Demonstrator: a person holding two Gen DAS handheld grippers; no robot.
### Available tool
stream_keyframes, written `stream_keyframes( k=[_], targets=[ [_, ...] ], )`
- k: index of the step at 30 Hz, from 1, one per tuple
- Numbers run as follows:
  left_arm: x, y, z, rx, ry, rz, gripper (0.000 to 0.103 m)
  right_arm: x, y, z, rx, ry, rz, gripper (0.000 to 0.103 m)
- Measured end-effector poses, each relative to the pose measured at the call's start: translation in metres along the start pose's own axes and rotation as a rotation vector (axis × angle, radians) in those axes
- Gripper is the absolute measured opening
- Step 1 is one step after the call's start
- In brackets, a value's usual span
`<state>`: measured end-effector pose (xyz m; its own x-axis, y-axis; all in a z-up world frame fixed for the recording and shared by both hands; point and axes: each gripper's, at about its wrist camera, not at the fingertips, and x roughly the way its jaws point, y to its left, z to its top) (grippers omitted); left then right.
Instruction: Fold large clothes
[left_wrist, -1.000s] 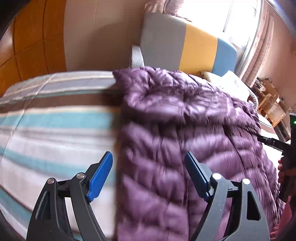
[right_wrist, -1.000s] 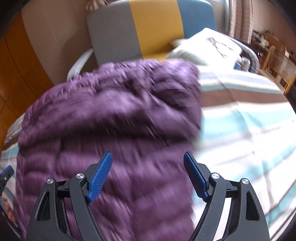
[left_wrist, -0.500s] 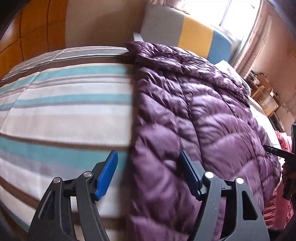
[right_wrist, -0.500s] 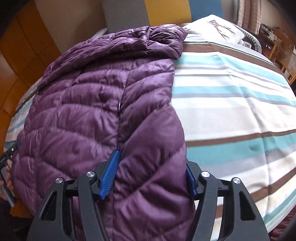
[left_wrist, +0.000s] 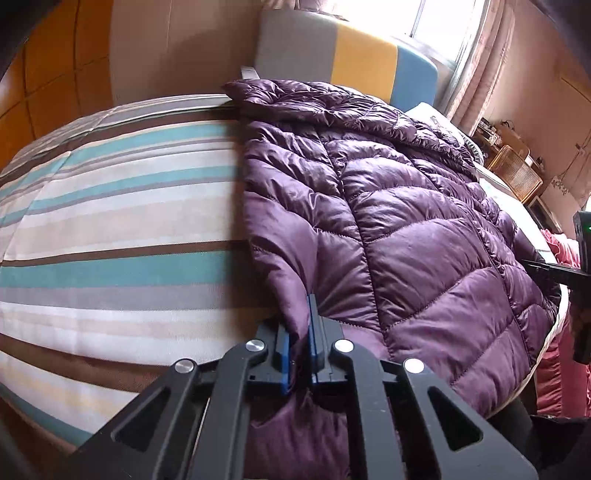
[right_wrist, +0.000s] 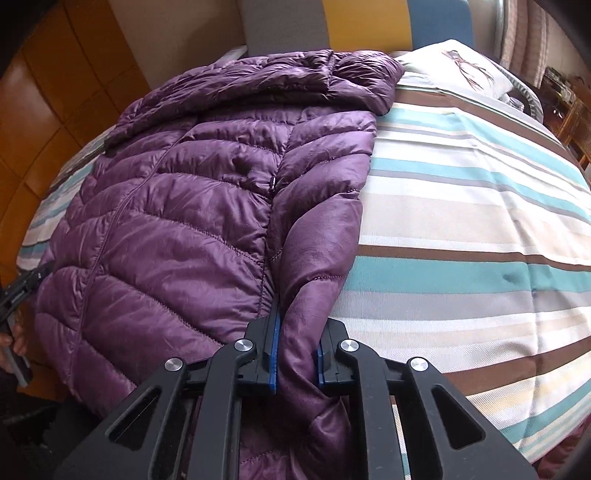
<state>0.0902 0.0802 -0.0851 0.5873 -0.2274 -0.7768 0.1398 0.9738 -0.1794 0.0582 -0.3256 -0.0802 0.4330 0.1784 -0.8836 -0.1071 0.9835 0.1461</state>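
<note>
On a bed covered with a quilt striped in teal, brown, cream and grey (left_wrist: 110, 236), a large purple quilted puffer jacket (left_wrist: 406, 229) lies spread lengthwise, its collar toward a grey, yellow and blue headboard (left_wrist: 347, 55) and its hem at the near edge. Both tongs are at that hem. The left tongs (left_wrist: 300, 347) have closed to a thin pinch on the jacket's left edge. The right tongs (right_wrist: 297, 354) are closing, their blue pads already squeezing a thick roll of fabric at the right edge. Judging by this, the fold has barely begun: corners are gripped, but nothing is yet lifted or doubled over.
</note>
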Motion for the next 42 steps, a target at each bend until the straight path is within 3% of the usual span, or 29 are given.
stream_keyframes(
  k=[9, 14, 21, 31, 37, 42],
  targets=[
    [-0.004, 0.001, 0.003, 0.043, 0.006, -0.008, 0.003, 0.003, -0.011, 0.005, 0.047, 0.028, 0.057, 0.018],
    [-0.012, 0.008, 0.004, 0.047, 0.016, -0.048, 0.002, -0.006, -0.001, 0.001, -0.038, 0.056, 0.057, 0.010],
    [-0.037, 0.025, 0.025, 0.050, 0.011, -0.131, 0.002, -0.029, 0.002, 0.015, -0.080, 0.060, 0.082, 0.007],
    [-0.056, 0.038, 0.099, -0.043, -0.090, -0.272, 0.002, -0.058, 0.010, 0.086, -0.063, -0.044, 0.197, 0.006],
    [-0.048, 0.034, 0.139, -0.060, -0.132, -0.284, 0.002, -0.059, 0.005, 0.159, -0.016, -0.093, 0.253, 0.006],
    [-0.024, 0.041, 0.181, -0.099, -0.127, -0.279, 0.002, -0.045, 0.002, 0.207, 0.004, -0.112, 0.235, 0.006]
  ],
)
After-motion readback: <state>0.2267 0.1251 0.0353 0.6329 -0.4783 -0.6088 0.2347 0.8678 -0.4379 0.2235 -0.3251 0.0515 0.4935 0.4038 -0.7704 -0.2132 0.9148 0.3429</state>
